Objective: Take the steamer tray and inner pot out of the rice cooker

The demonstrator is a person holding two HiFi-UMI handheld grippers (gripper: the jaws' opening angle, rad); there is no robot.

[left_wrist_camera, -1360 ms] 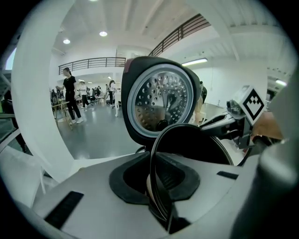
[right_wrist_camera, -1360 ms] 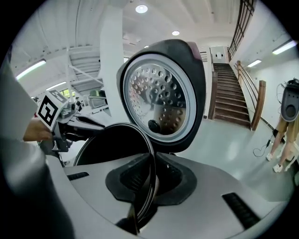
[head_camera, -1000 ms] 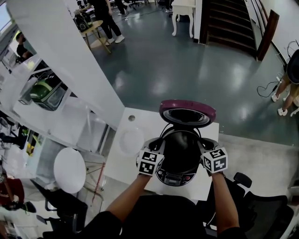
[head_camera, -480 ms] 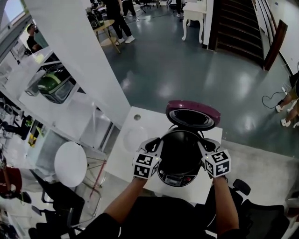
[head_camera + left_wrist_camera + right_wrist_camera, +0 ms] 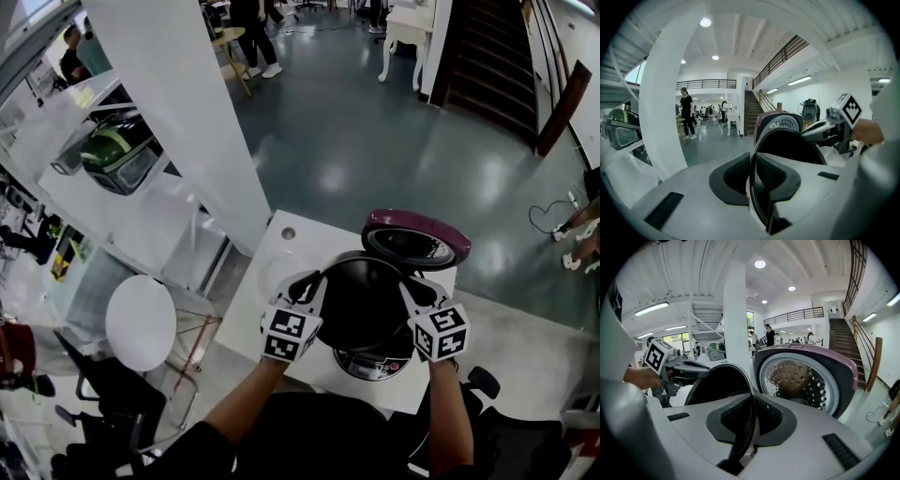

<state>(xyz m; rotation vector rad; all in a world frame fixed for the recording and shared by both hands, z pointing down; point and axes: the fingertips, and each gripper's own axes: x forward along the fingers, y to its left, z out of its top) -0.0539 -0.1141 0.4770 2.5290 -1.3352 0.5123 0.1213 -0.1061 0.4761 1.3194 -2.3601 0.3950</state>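
As the head view shows, the inner pot [image 5: 361, 300] hangs above the rice cooker [image 5: 375, 361], held between left tool [image 5: 312, 284] and right tool [image 5: 412, 289]. Left gripper view: jaws pinch the thin rim. Right gripper view: likewise. Uneven lifting could slip the rim free.

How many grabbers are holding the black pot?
2. The left gripper pinches the left rim of the black pot. The right gripper pinches the right rim. The pot is above the open rice cooker.

No readable text; possibly small print on rice cooker panel [image 5: 373, 364], illegible.
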